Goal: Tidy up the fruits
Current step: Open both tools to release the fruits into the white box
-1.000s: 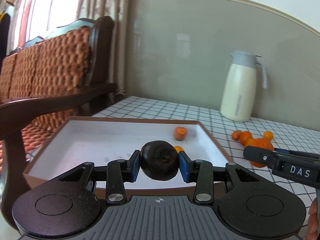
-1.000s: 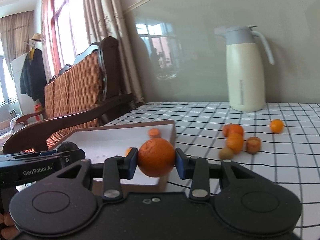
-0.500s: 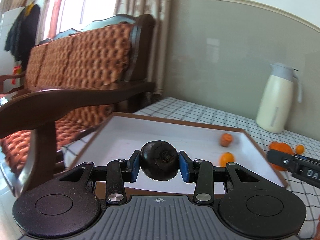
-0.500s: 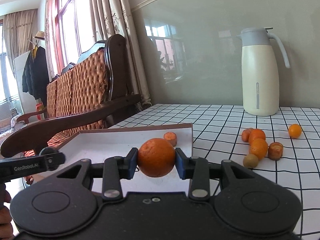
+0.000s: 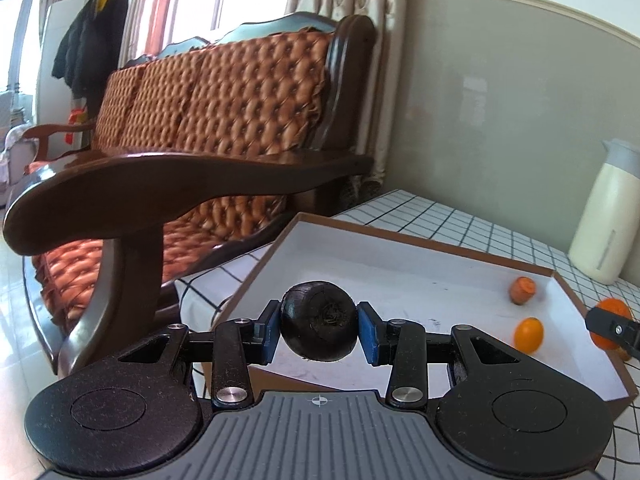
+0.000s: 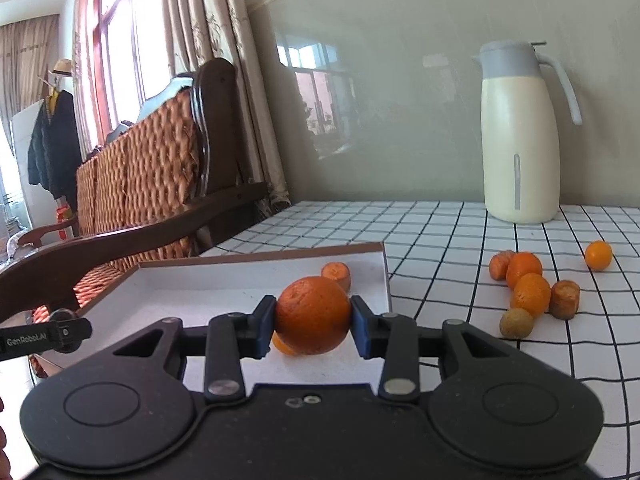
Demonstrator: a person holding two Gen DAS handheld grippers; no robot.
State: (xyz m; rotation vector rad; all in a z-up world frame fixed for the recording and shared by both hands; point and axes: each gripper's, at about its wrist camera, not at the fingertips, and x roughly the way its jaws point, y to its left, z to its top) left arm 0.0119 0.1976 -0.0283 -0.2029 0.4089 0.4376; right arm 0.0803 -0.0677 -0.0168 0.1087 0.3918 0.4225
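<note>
My left gripper [image 5: 319, 334] is shut on a dark round fruit [image 5: 319, 327] and holds it over the near left part of a white tray with a brown rim [image 5: 420, 240]. In the tray lie a small orange fruit [image 5: 528, 335] and a carrot piece [image 5: 522, 290]. My right gripper [image 6: 313, 326] is shut on an orange [image 6: 313, 314] above the tray's near right part [image 6: 384, 276]. The carrot piece [image 6: 337, 274] lies beyond it. Part of the right gripper shows in the left wrist view [image 5: 614, 328].
Several oranges, carrot pieces and a brownish fruit [image 6: 528, 286] lie on the checked tablecloth right of the tray, with one small orange [image 6: 598, 255] farther off. A cream thermos jug [image 6: 520, 136] stands by the wall. A wooden sofa [image 5: 192, 128] stands left of the table.
The left gripper has swung left with the dark fruit, now facing the sofa and the tray's left part. The right gripper has moved closer over the tray with the orange.
</note>
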